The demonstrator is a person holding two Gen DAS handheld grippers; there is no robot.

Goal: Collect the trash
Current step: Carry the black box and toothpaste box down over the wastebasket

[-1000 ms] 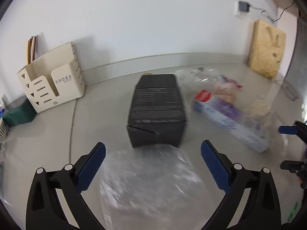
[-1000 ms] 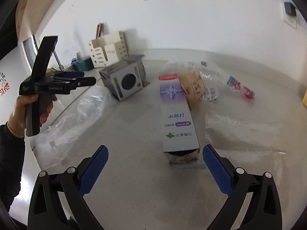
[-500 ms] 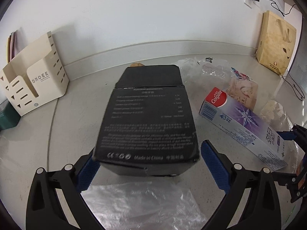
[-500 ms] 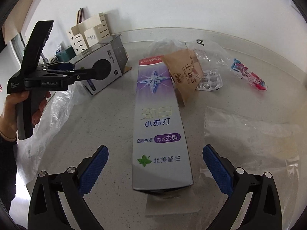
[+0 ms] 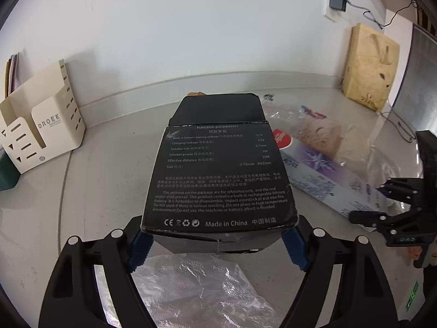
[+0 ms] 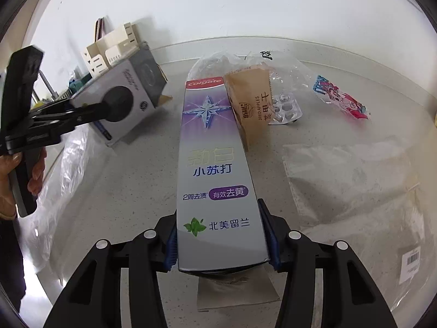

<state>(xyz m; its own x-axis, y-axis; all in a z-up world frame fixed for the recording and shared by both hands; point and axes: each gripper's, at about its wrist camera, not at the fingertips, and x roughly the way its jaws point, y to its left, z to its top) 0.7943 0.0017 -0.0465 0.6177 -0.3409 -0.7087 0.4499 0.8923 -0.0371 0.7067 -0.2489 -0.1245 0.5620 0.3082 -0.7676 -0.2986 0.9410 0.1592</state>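
- The left gripper straddles the near end of the black speaker box, which lies on the grey table. Its blue fingers sit at the box's two lower corners and are closing; whether the pads already press the cardboard cannot be told.
- Taking the box across its short end lets the wide opening span it, and leaves the clear plastic bag below free, probably as the place for the rubbish.
- The right gripper has the near end of the Colgate toothpaste carton between its fingers, which are closing and lie flush against both long sides, so it looks pinched. The carton rests on the table, pointing away from the camera.
- Gripping across the narrow width suits a long, light carton, though the far end may droop when lifted.
- Beside the carton lie a brown dried-apple packet, an empty blister pack, a red-and-blue wrapper and another clear bag, all uncollected.
- Compared with a second ago, both pairs of fingers were spread wide and short of their targets; now each box fills the gap, and the right pair has narrowed far more than the left.
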